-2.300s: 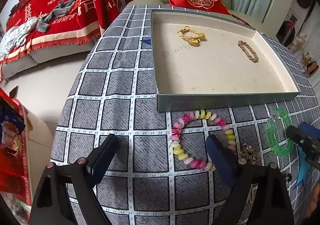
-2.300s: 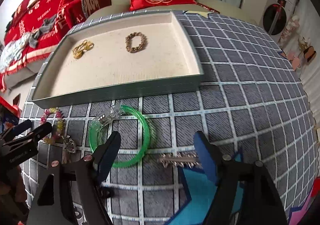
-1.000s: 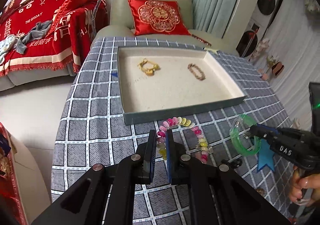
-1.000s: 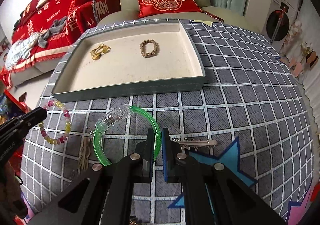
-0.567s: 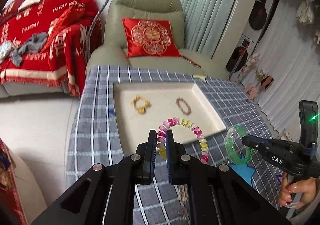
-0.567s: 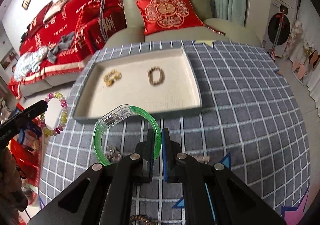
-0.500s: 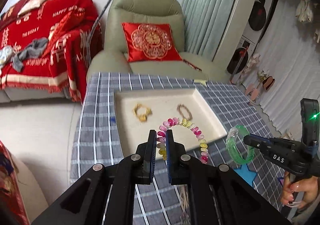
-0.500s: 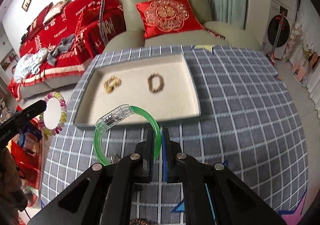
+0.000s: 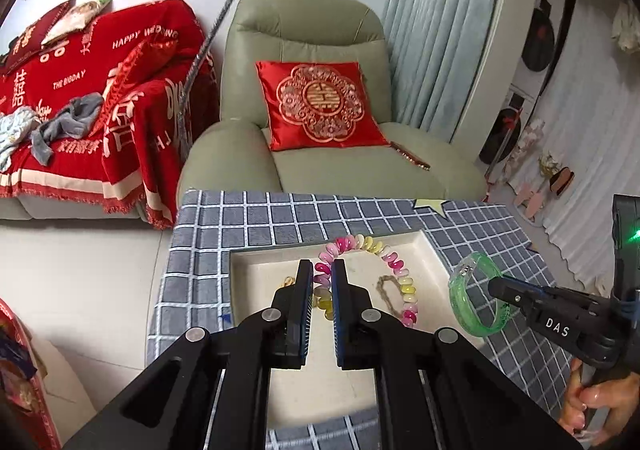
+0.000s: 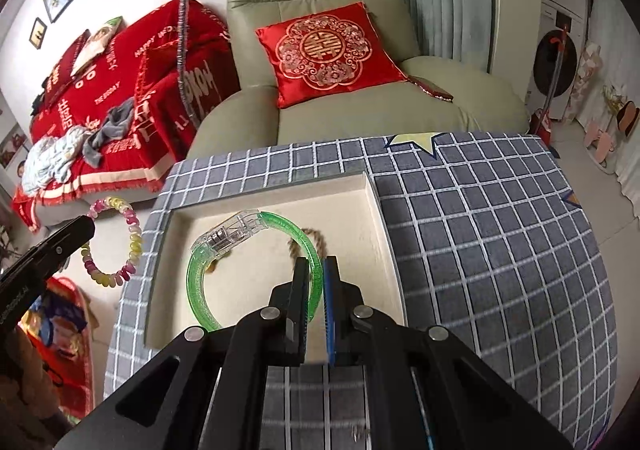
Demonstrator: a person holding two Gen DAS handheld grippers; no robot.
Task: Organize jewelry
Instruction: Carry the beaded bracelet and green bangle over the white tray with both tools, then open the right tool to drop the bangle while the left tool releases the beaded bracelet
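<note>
Left wrist view: left gripper [image 9: 322, 282] pinching the pastel bead bracelet [image 9: 370, 276] at its near-left arc, loop held up over the cream tray [image 9: 260, 270], where a brown chain bracelet [image 9: 386, 288] lies. Likely light, limp on elastic, so best taken on one bead.

Right wrist view: right gripper [image 10: 319, 282] pinching the green bangle [image 10: 256, 266] at its right rim, hanging above the tray. Probably stiff, slick plastic; best held away from the clear clasp [image 10: 230, 234].
</note>
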